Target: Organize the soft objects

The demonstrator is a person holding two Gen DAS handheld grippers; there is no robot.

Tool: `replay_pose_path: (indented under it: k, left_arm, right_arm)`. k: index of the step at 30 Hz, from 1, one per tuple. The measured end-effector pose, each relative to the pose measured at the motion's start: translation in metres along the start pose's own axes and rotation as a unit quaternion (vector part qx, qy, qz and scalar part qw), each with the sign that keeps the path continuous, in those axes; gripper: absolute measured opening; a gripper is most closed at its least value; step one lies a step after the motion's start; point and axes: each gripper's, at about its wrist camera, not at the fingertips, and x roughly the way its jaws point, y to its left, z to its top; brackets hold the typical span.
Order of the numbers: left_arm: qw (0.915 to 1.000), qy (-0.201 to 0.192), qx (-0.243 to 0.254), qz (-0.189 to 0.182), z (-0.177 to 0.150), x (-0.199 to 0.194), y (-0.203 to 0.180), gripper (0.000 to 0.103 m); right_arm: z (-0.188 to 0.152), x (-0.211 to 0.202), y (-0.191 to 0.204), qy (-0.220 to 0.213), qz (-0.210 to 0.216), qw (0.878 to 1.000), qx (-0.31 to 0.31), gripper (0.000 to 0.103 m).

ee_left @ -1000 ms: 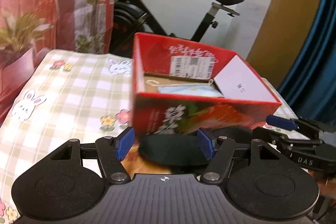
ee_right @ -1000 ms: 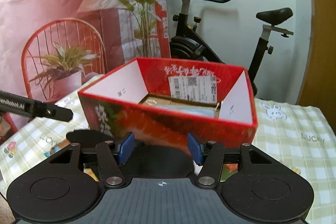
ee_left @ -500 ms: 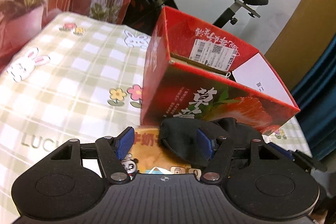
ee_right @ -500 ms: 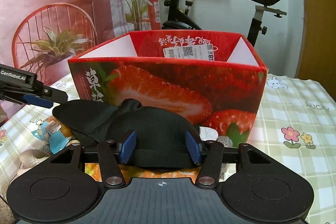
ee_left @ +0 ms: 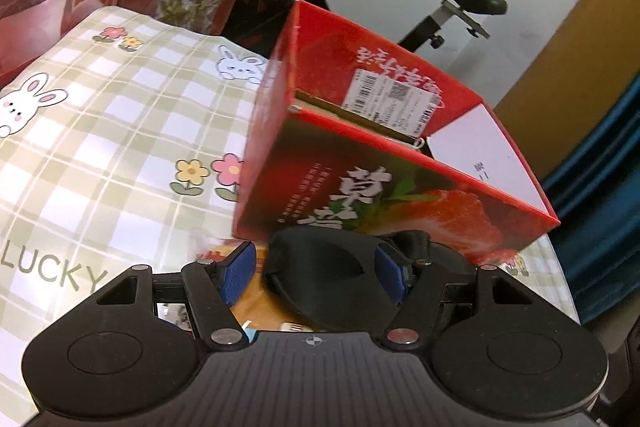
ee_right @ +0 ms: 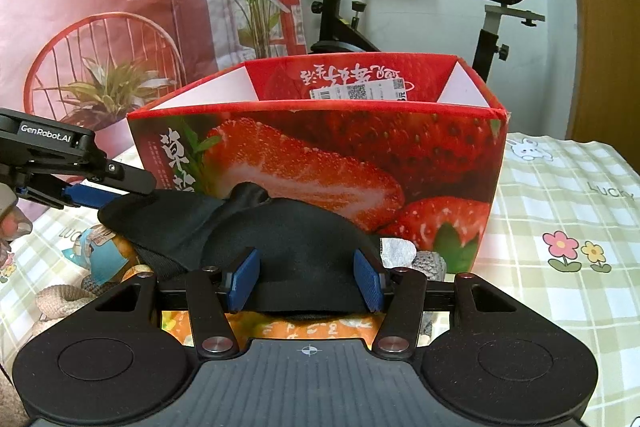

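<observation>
A black soft eye mask (ee_right: 280, 227) lies on an orange packet in front of the red strawberry box (ee_right: 320, 155). My right gripper (ee_right: 306, 279) is open and straddles the mask's near lobe, which fills the gap between the blue pads. My left gripper (ee_left: 316, 275) is open over the mask's (ee_left: 320, 279) other lobe: its left pad stands apart from the cloth, its right pad is against it. In the right wrist view the left gripper (ee_right: 108, 187) reaches in from the left above the mask. The box (ee_left: 400, 187) is open at the top; its contents are hidden.
A checked tablecloth (ee_left: 100, 147) with rabbits and flowers covers the table. Beside the mask lie a blue and white packet (ee_right: 100, 255), a beige knitted piece (ee_right: 60, 301) and a grey knitted piece (ee_right: 430, 263). An exercise bike (ee_right: 340, 7) stands behind the table.
Both grippers have sunk toward the table, so the mask now sits between their fingers and the box's inside has dropped out of sight. The left gripper has also rolled. Jaw widths look unchanged.
</observation>
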Motion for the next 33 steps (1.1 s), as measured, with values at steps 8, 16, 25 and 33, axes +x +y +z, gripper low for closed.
replay_pose_path:
  k: [8, 16, 25, 33]
  left_arm:
    - [0.9986, -0.023, 0.034, 0.033, -0.011, -0.006, -0.013, 0.04]
    - [0.9906, -0.105, 0.073, 0.049, -0.036, -0.039, -0.028, 0.027]
    - [0.9901, -0.106, 0.061, 0.069, -0.05, -0.04, -0.021, 0.026]
    - [0.9929, -0.093, 0.044, 0.06, -0.058, -0.036, -0.01, 0.028]
  right_arm:
    - [0.0, 0.0, 0.0, 0.001, 0.0, 1.0, 0.002, 0.05]
    - [0.001, -0.013, 0.0, -0.011, 0.0, 1.0, 0.008, 0.055]
    - [0.005, -0.03, -0.016, -0.029, -0.001, 0.998, 0.049, 0.064]
    - [0.004, -0.021, -0.026, -0.015, 0.016, 0.996, 0.087, 0.064]
